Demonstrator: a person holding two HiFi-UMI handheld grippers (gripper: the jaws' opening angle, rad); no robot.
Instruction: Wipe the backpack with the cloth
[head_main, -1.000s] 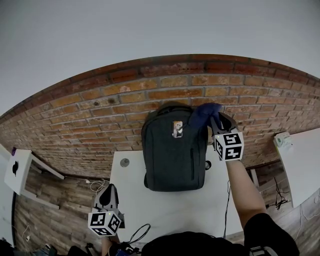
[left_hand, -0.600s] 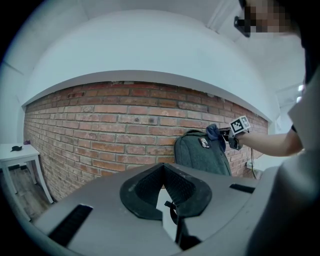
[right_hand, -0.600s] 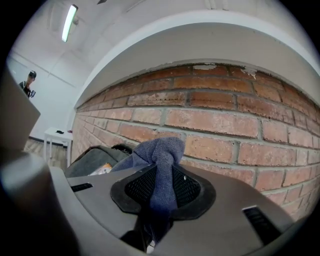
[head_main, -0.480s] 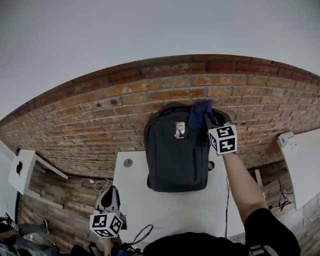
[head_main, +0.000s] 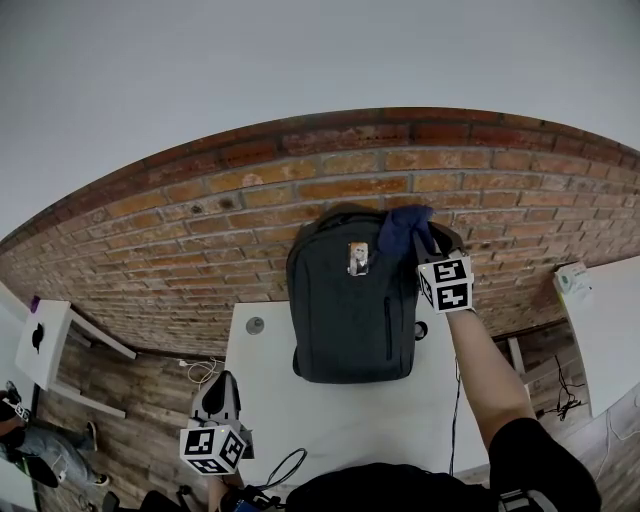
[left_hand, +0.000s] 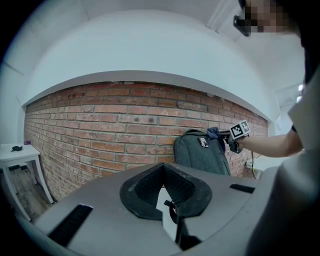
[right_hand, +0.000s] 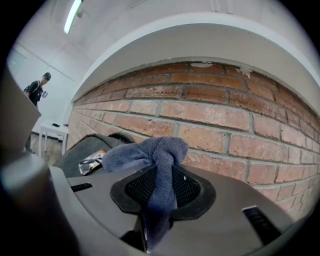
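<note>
Head view: the right gripper (head_main: 428, 240) holds the blue cloth (head_main: 400, 228) at the upper right corner of the backpack (head_main: 345, 320), its jaws clamped on the cloth. The left gripper (head_main: 217, 390) hangs low beside the table (head_main: 330, 425), jaws together with nothing between them.

Nothing reads legibly, even the tag (head_main: 357, 258) on the backpack (head_main: 340, 325).

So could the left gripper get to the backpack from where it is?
Probably yes, with a forward reach. The left gripper hangs by the near left corner of the table, apart from the backpack, and only open tabletop lies between them.
</note>
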